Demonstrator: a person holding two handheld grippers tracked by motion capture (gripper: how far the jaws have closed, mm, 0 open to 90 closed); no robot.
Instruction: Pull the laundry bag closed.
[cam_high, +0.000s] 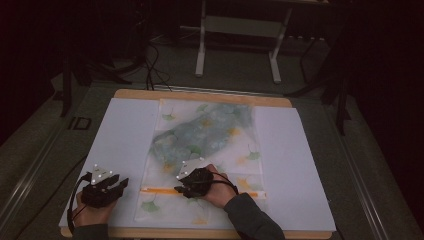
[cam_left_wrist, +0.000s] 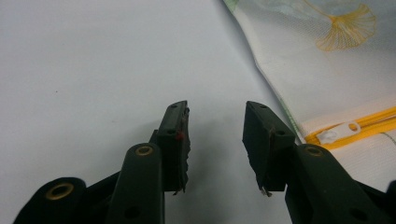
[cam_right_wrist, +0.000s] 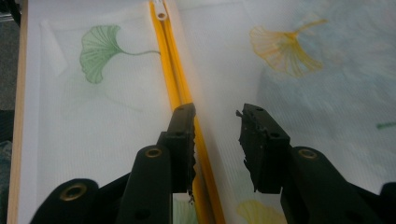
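- high view: bag (cam_high: 205, 150), a pale mesh laundry bag printed with leaves, lies flat in the middle of the white sheet (cam_high: 125, 135) on the table (cam_high: 200, 95). its orange zipper (cam_high: 160, 190) runs across the near end, left to right. the right gripper (cam_high: 192, 182) hangs right over the zipper line; the left gripper (cam_high: 107, 187) sits off to the left on bare sheet, well apart from the bag's edge.
- left gripper view: jaws stand apart with nothing between them, only sheet below. the bag's corner and the zipper pull (cam_left_wrist: 337, 134) lie ahead and to the right.
- right gripper view: jaws stand apart, empty, just above the mesh. the zipper (cam_right_wrist: 175, 88) runs straight away from the gripper, in line with its left jaw, the pull (cam_right_wrist: 160, 10) at its far end.
- judgement: the right hand is nearer the zipper track, the left nearer the pull. any grab on the zipper turns on that long axis across the bag.
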